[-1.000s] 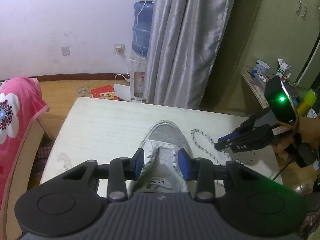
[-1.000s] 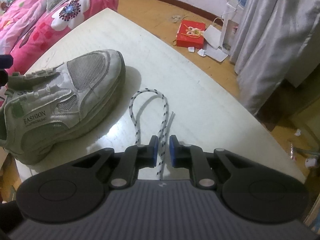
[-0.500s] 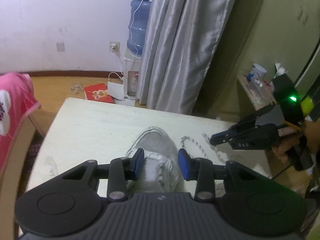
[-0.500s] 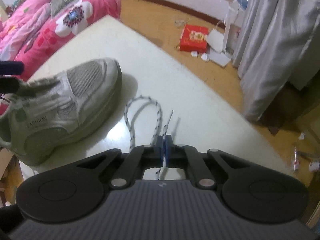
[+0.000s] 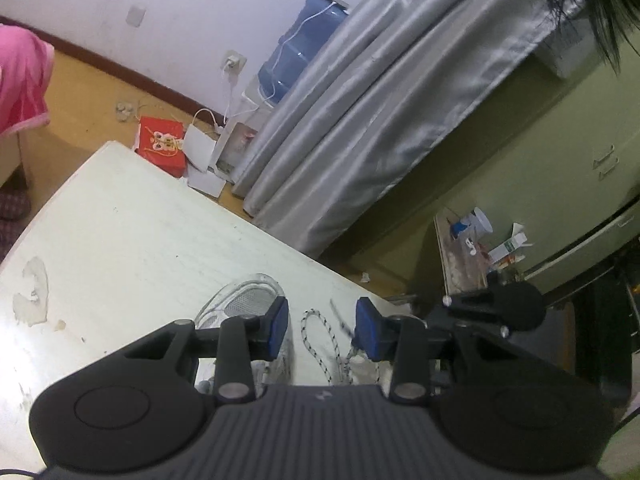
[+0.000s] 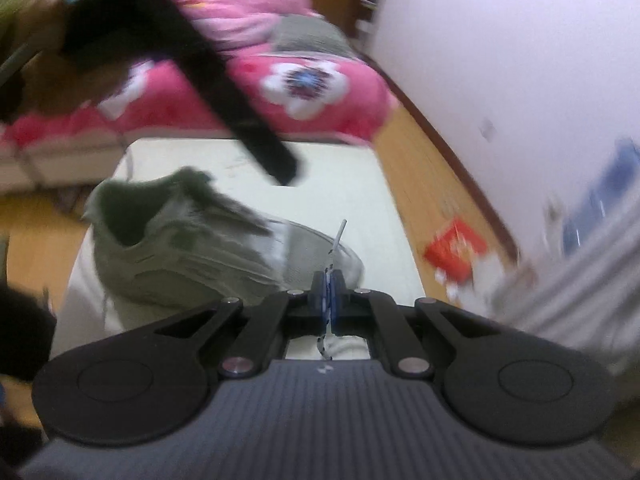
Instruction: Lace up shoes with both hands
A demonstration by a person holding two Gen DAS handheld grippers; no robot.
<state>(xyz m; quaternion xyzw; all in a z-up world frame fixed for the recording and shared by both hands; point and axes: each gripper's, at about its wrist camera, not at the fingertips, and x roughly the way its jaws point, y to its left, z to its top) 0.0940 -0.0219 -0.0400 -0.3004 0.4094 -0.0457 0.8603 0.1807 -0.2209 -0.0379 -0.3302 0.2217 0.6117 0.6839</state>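
Since a second ago the right gripper (image 6: 327, 298) has closed on the shoelace (image 6: 334, 249) and lifted its end off the table (image 6: 352, 184); the left gripper (image 5: 322, 330) has come away from the shoe (image 5: 244, 304), which then sat between its fingers. Now the right pads are pressed together on the lace, its stiff tip sticking out past them and a short length hanging behind. The left fingers (image 5: 278, 330) stand partly apart and hold nothing; the left pad is seen against the shoe's toe, and whether it touches cannot be told. Between them lies the lace's loop on the table. There is one shoe, unlaced, lying near the table's right edge in the left camera, and one lace just beside it. The right camera's picture is blurred.
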